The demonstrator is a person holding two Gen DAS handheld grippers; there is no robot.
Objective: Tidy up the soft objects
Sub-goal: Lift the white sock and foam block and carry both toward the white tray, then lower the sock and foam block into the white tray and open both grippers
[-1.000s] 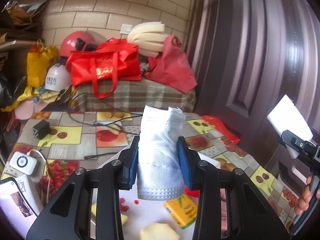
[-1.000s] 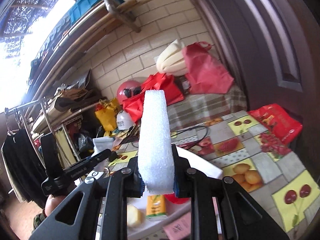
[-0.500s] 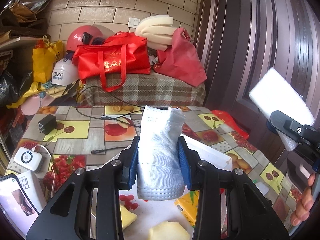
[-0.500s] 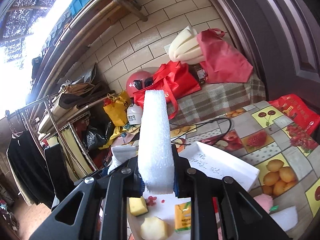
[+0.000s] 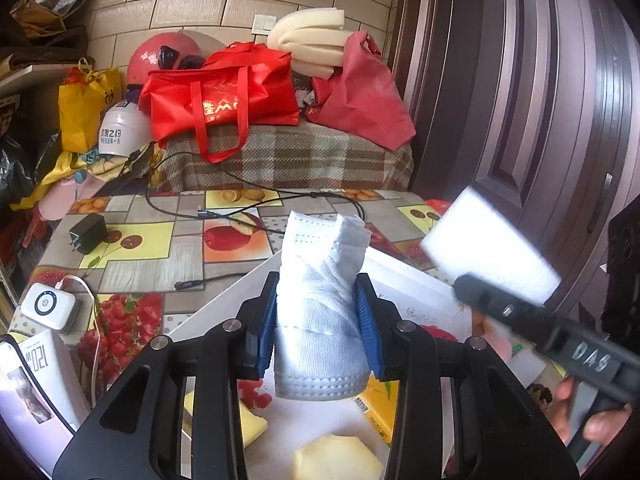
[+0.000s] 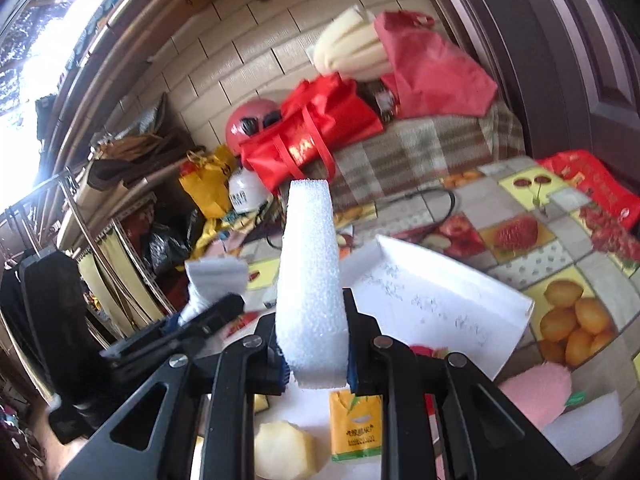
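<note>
The right claw (image 5: 516,296) with its foam block (image 5: 492,248) has swung closer beside the left claw (image 5: 320,332); both lower.

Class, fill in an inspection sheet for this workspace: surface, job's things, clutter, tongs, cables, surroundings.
Surface: fruit-print tablecloth.
Job's things: rolled white cloth; white foam block; yellow sponge pieces; white box.
Clutter: yellow tissue pack, charger.
Tongs: left tongs shut on the cloth; right tongs shut on the foam.
Cables: black cable across the table.
Surroundings: red bags, helmet, brown door.
</note>
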